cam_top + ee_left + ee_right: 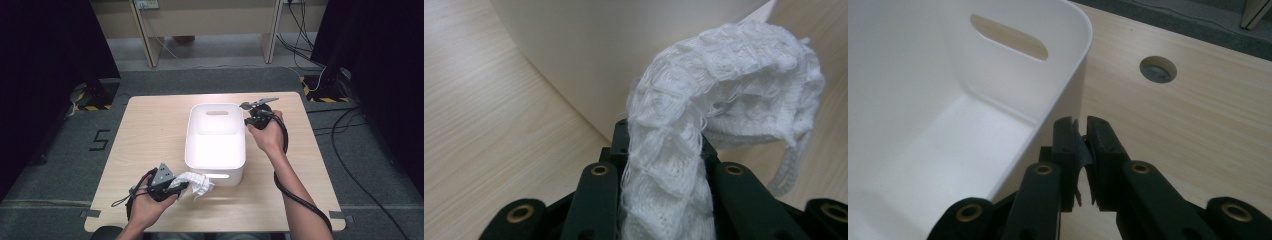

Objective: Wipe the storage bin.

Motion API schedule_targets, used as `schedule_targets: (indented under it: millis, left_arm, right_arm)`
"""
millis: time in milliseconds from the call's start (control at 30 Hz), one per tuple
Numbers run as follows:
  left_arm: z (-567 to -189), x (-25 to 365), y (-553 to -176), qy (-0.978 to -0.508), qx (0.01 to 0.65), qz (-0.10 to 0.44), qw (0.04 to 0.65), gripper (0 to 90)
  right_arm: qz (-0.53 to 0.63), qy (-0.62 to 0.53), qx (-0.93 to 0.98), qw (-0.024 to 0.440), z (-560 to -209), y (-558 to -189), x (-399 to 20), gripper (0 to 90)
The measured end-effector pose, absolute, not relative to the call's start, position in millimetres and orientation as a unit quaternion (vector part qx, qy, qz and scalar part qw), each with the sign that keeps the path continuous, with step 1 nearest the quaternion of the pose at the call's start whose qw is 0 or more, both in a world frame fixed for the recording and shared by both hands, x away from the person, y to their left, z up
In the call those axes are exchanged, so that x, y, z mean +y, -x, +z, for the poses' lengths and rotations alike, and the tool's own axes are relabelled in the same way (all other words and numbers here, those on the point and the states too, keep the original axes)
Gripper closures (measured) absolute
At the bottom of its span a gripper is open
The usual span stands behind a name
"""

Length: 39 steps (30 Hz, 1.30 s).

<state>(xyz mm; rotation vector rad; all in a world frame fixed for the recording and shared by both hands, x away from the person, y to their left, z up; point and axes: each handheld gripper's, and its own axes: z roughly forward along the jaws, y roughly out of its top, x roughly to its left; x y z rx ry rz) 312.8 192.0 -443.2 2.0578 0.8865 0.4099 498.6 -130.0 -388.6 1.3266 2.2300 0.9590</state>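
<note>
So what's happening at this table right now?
A person works with a hand-held gripper in each hand. The left gripper is clamped on a white knitted cloth beside the near wall of a white plastic bin. The right gripper sits at the bin's right rim, jaws nearly together with nothing between them. The bin looks empty.

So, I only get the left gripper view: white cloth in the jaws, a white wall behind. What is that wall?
Observer: The side of a white bin on the table; from above, it is empty.
Operator: Where's the other gripper?
Observer: The right gripper is by the bin's far right corner, just outside the rim.
Operator: Holding anything?
Observer: No. Its jaws stand slightly apart with nothing between them.
</note>
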Motion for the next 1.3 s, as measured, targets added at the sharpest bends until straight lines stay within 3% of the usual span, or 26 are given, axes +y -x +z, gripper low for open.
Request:
schedule_targets:
  millis: [600, 1300]
  left_arm:
    - [-432.9, 149.3, -303.2, -0.823, 0.305, 0.119, 0.465, 72.6]
    - [-424.9, 113.3, -312.9, -0.813, 0.313, 0.113, 0.478, 72.7]
  right_arm:
    - [0.328, -0.482, 0.791, 0.185, -418.8, -474.9, -153.6, 76.1]
    - [0.332, -0.486, 0.787, 0.187, -422.4, -467.7, -160.1, 74.1]
